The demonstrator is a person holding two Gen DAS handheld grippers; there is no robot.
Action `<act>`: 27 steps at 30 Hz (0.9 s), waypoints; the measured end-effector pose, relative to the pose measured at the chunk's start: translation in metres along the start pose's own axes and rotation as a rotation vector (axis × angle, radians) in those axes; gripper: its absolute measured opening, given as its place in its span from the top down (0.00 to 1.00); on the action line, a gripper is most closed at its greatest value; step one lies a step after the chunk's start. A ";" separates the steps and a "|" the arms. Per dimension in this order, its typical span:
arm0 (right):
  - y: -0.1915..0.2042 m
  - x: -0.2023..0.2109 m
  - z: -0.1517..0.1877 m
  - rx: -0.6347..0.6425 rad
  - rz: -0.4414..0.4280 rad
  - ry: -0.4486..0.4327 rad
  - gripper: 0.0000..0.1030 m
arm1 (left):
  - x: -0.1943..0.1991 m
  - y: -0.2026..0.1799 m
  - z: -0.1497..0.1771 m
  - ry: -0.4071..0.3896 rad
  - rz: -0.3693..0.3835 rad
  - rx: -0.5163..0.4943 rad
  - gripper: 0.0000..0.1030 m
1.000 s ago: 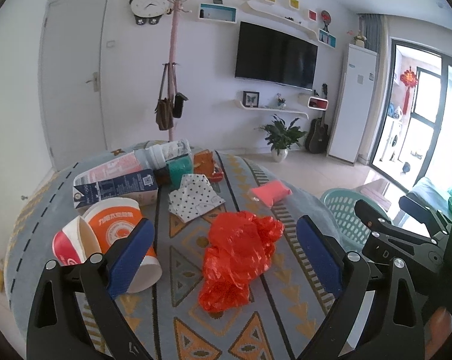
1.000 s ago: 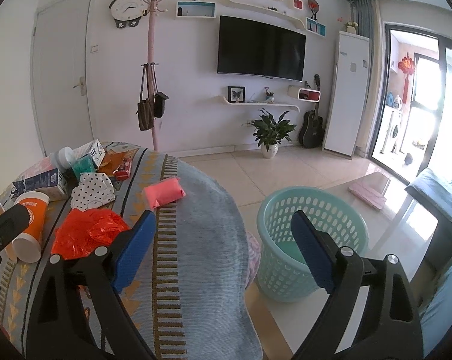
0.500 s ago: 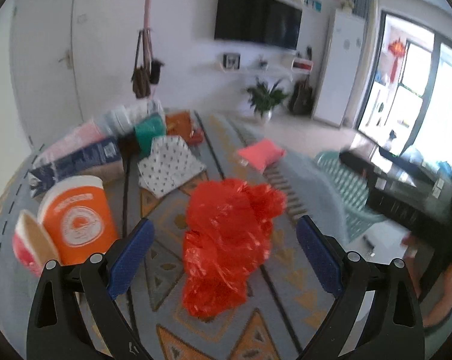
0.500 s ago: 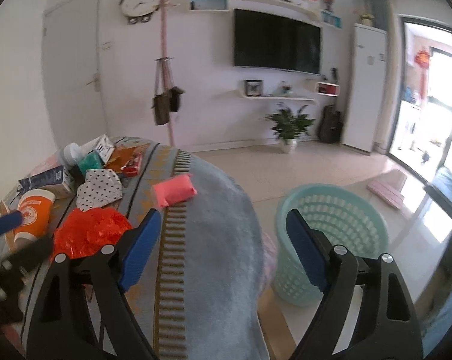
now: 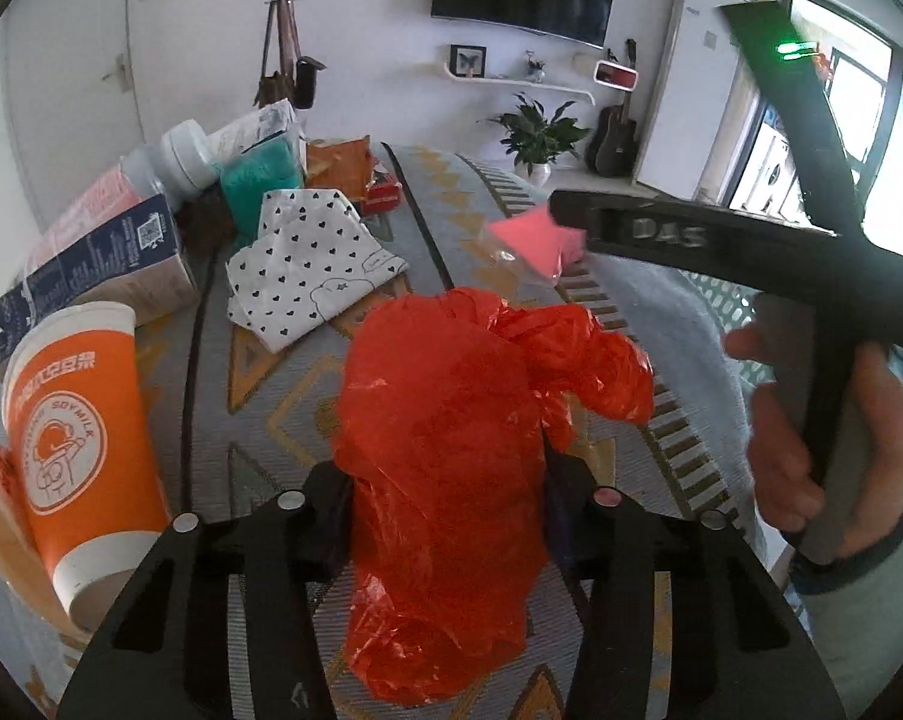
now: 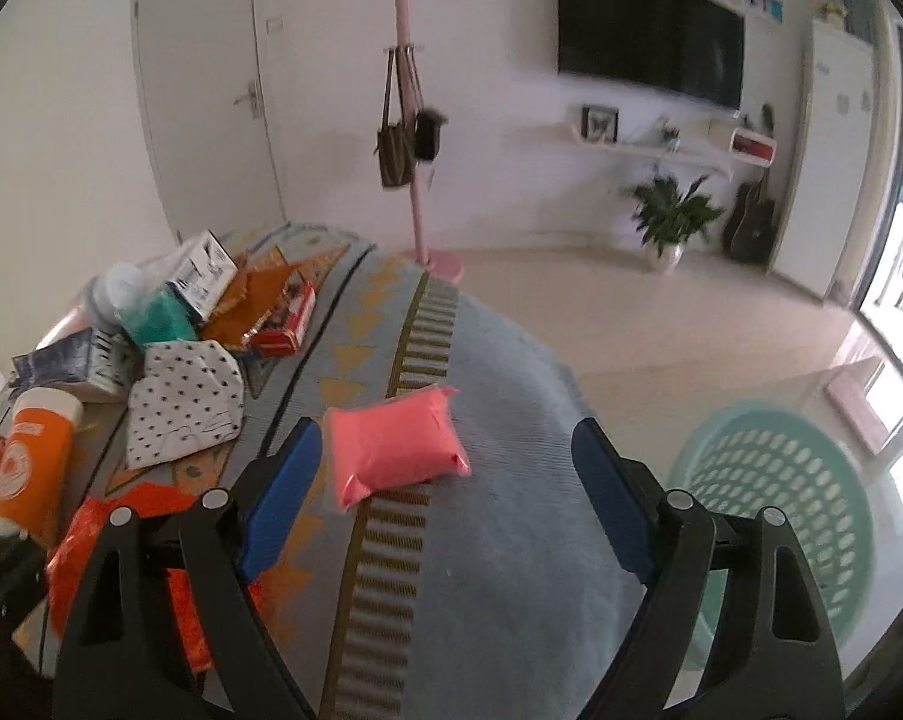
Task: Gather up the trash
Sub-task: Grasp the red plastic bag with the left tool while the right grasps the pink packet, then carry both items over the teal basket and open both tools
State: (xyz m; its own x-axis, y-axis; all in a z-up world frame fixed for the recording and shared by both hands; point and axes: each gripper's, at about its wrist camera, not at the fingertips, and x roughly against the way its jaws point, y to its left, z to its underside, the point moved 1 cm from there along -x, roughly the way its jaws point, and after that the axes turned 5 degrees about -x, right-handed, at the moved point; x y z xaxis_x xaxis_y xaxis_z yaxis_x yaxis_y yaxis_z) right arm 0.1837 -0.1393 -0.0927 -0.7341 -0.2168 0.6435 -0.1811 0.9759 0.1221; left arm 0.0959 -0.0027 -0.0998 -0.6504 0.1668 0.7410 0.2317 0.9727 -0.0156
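A crumpled red plastic bag (image 5: 451, 456) lies on the patterned tablecloth (image 5: 259, 408). My left gripper (image 5: 445, 510) has its jaws pressed into the bag's sides, shut on it. A pink packet (image 6: 394, 453) lies near the table's right edge, also in the left wrist view (image 5: 535, 234). My right gripper (image 6: 445, 504) is open, its blue pads (image 6: 280, 495) on either side just short of the packet. The red bag shows at lower left in the right wrist view (image 6: 109, 540). A mint laundry basket (image 6: 775, 516) stands on the floor at right.
An orange soy milk cup (image 5: 73, 426) lies at left. Behind are a heart-print wrapper (image 5: 307, 264), a dark carton (image 5: 97, 264), a bottle (image 5: 169, 162), a teal pack (image 5: 259, 174) and orange snack bags (image 5: 343, 168). A coat stand (image 6: 412, 120) rises beyond the table.
My left gripper moved forward and closed on the red bag. My right gripper swung left and down from the basket to straddle the pink packet, still open.
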 end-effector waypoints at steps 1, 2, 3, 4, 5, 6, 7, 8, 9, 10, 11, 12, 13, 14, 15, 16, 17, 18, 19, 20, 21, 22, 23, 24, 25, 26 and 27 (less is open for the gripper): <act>0.000 -0.006 -0.001 0.002 0.001 0.013 0.21 | 0.000 0.000 0.000 0.000 -0.005 -0.003 0.57; 0.002 -0.011 -0.001 0.010 0.000 0.025 0.21 | 0.000 -0.002 0.000 -0.001 -0.012 -0.008 0.57; 0.004 -0.015 -0.001 0.019 -0.002 0.036 0.21 | 0.001 -0.004 0.001 -0.003 -0.018 -0.013 0.58; 0.006 -0.018 -0.001 0.024 -0.001 0.049 0.21 | 0.000 -0.005 0.001 -0.004 -0.024 -0.017 0.59; 0.007 -0.023 -0.001 0.030 -0.004 0.067 0.21 | 0.000 -0.006 0.001 -0.005 -0.030 -0.023 0.59; 0.009 -0.026 -0.001 0.036 -0.011 0.080 0.21 | 0.001 -0.007 0.001 -0.006 -0.033 -0.025 0.59; 0.012 -0.031 0.000 0.051 -0.013 0.105 0.22 | 0.001 -0.008 0.001 -0.006 -0.035 -0.026 0.60; 0.014 -0.034 0.000 0.061 -0.008 0.118 0.23 | 0.002 -0.009 0.001 -0.006 -0.036 -0.026 0.60; 0.015 -0.037 0.001 0.069 -0.009 0.127 0.29 | 0.002 -0.009 0.001 -0.007 -0.037 -0.027 0.61; 0.018 -0.039 0.002 0.082 -0.026 0.144 0.49 | 0.003 -0.010 0.000 -0.009 -0.038 -0.027 0.62; 0.020 -0.040 0.003 0.091 -0.029 0.144 0.50 | 0.004 -0.010 0.000 -0.012 -0.038 -0.028 0.62; 0.020 -0.036 0.004 0.095 -0.026 0.132 0.51 | 0.003 -0.011 -0.002 -0.014 -0.041 -0.029 0.63; 0.021 -0.033 0.004 0.096 -0.027 0.122 0.52 | 0.004 -0.012 -0.002 -0.016 -0.042 -0.030 0.64; 0.021 -0.029 0.005 0.097 -0.024 0.106 0.52 | 0.006 -0.014 -0.001 -0.018 -0.044 -0.031 0.64; 0.020 -0.025 0.005 0.096 -0.019 0.090 0.53 | 0.008 -0.016 -0.002 -0.020 -0.043 -0.032 0.65; 0.018 -0.019 0.005 0.092 -0.011 0.071 0.53 | 0.011 -0.018 0.000 -0.025 -0.040 -0.032 0.65; 0.016 -0.012 0.005 0.086 -0.010 0.059 0.54 | 0.014 -0.020 -0.002 -0.035 -0.036 -0.036 0.66; 0.012 -0.006 0.004 0.076 -0.010 0.046 0.54 | 0.018 -0.024 -0.003 -0.043 -0.036 -0.043 0.66; 0.008 0.000 0.002 0.069 -0.006 0.035 0.54 | 0.023 -0.027 -0.003 -0.051 -0.039 -0.049 0.66; 0.002 0.009 0.000 0.060 0.006 0.013 0.54 | 0.028 -0.032 -0.006 -0.062 -0.042 -0.058 0.66; -0.003 0.015 -0.002 0.052 0.015 -0.001 0.54 | 0.031 -0.035 -0.010 -0.072 -0.038 -0.064 0.67; -0.014 0.024 -0.004 0.031 0.024 -0.019 0.54 | 0.035 -0.040 -0.014 -0.081 -0.034 -0.073 0.67; -0.025 0.032 -0.007 0.013 0.035 -0.034 0.54 | 0.040 -0.049 -0.023 -0.099 -0.031 -0.093 0.67; -0.034 0.039 -0.009 0.001 0.047 -0.046 0.54 | 0.043 -0.056 -0.030 -0.112 -0.029 -0.113 0.67; -0.049 0.049 -0.011 -0.016 0.073 -0.068 0.54 | 0.046 -0.065 -0.039 -0.127 -0.028 -0.140 0.67; -0.061 0.057 -0.011 -0.030 0.094 -0.080 0.54 | 0.047 -0.078 -0.050 -0.143 -0.022 -0.175 0.67; -0.074 0.064 -0.012 -0.046 0.115 -0.090 0.54 | 0.046 -0.089 -0.060 -0.150 -0.008 -0.198 0.67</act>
State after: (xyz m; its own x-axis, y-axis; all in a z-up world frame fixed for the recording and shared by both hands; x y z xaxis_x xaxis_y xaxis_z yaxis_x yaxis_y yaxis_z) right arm 0.1580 -0.2250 -0.0520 -0.8043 -0.1030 0.5853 -0.0638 0.9941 0.0873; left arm 0.0887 -0.0913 -0.0237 -0.7498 0.1958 0.6320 0.3537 0.9259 0.1328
